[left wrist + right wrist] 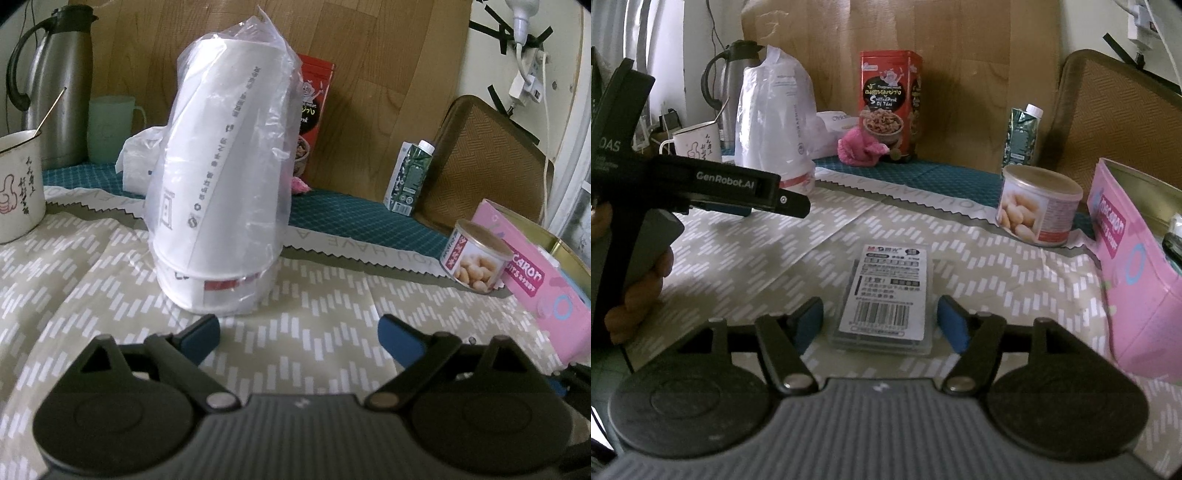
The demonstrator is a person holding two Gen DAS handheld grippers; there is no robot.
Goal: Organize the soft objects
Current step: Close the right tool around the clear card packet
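Observation:
A stack of white paper cups in a clear plastic bag [218,184] stands upside down on the patterned cloth, just ahead of my open, empty left gripper [299,338]. It also shows in the right wrist view [775,118]. A pink soft cloth thing [862,149] lies at the back beside the red snack tin [890,107]; in the left wrist view only a bit of it [301,186] peeks out behind the cups. My right gripper [881,319] is open, its fingers on either side of a flat clear plastic packet with a barcode label [884,295], not touching it.
A thermos [55,92], enamel mug [18,184], green cup [110,129] and white tissue pack [138,162] stand back left. A carton [408,173], bean can [476,258] and pink open box [535,288] stand right. The left gripper's body [701,184] crosses the right view.

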